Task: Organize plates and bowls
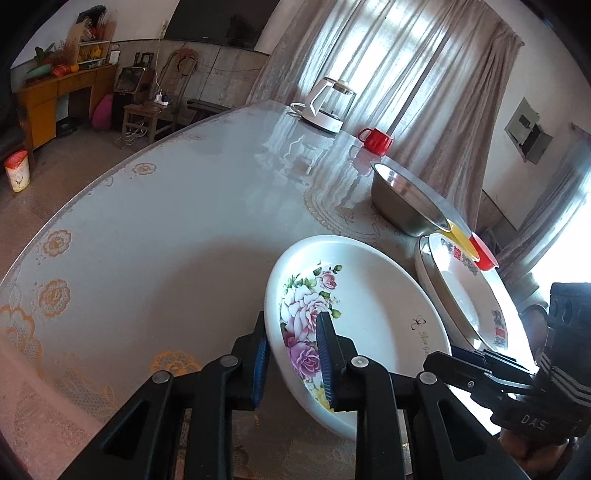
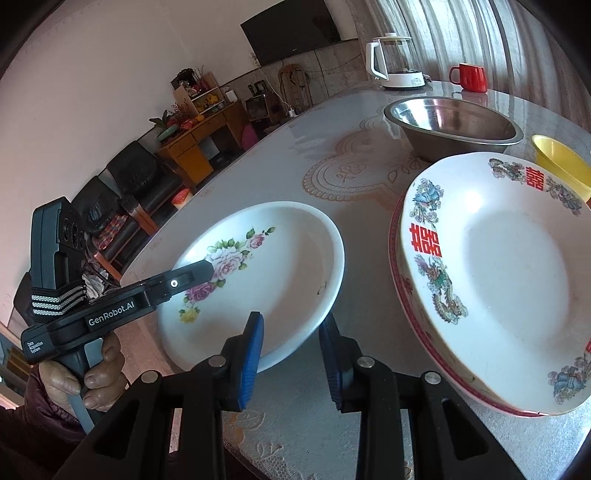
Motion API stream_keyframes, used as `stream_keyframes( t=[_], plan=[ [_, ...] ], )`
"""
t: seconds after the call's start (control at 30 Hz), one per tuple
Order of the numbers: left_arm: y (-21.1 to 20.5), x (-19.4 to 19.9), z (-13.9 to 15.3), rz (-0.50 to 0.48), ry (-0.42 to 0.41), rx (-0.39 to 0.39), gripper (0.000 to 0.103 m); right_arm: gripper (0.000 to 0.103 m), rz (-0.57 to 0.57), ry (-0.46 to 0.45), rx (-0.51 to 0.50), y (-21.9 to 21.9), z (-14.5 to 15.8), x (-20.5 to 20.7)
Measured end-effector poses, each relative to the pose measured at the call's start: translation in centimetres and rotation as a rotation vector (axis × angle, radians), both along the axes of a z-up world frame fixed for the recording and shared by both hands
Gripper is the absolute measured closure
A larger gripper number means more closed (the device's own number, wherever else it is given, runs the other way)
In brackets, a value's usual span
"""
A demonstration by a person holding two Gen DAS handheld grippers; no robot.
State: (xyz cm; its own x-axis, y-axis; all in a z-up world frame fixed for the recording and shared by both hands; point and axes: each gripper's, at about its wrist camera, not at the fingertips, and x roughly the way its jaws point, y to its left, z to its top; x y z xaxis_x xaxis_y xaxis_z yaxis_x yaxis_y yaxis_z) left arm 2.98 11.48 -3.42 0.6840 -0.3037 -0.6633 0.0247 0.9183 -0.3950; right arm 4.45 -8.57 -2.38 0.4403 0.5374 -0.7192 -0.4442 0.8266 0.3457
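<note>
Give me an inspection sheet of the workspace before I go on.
Surface: table with a glossy lace-patterned cover.
Job's things: rose plate, its near edge raised off the table; red-character plate stacked on another plate; steel bowl; yellow bowl.
Clutter: kettle and red mug at the far end.
Grippers: left gripper shut on the rose plate's rim; right gripper astride its other edge, contact unclear.
Cables: a white power strip with cords by the far wall.
Surroundings: curtains, wall TV, orange desk, dark seats.
</note>
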Motion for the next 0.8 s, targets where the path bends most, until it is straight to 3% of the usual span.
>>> stream_keyframes(
  t=[0.4, 0.8],
  plan=[
    [-0.6, -0.6, 2.0, -0.032, -0.076, -0.038, 0.08, 0.073, -0.008, -0.061, 0.054, -0.9, 1.9, -0.6],
    [-5.7, 1.3, 5.1, -0.152, -0.157, -0.011, 0.08, 0.073, -0.128, -0.109, 0.087, -5.4, 4.0, -1.3]
  ],
)
